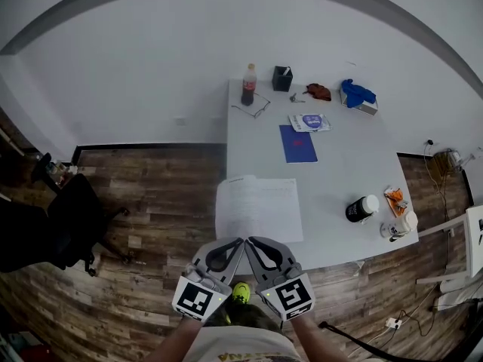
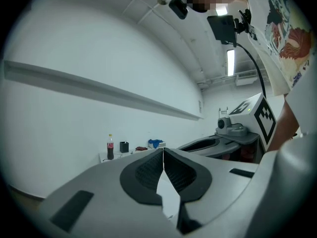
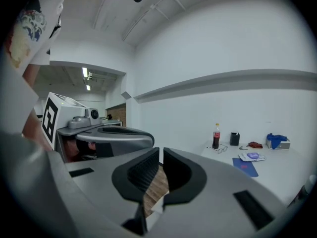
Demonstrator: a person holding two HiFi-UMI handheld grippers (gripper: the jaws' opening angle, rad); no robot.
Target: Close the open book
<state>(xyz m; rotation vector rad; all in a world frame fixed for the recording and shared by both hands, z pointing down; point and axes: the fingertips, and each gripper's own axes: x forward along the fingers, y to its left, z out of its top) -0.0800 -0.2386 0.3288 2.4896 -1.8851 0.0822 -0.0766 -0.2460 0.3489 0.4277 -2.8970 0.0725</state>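
The open book (image 1: 259, 208) lies flat with white pages up at the near edge of the white table (image 1: 343, 164). In the head view both grippers hover side by side just in front of that edge, below the book. The left gripper (image 1: 241, 240) has its jaws pressed together with nothing in them, as the left gripper view (image 2: 163, 150) confirms. The right gripper (image 1: 250, 239) sits right beside it. Its jaws (image 3: 161, 150) stand almost together, only a thin slit between them, and hold nothing. Neither gripper touches the book.
At the table's far end stand a cola bottle (image 1: 248, 85), a black cup (image 1: 282, 78), glasses (image 1: 253, 108), a blue cloth on a box (image 1: 357, 94) and a blue notebook (image 1: 298, 143). A black jar (image 1: 362, 208) is at the right edge. An office chair (image 1: 68, 217) stands on the wooden floor at left.
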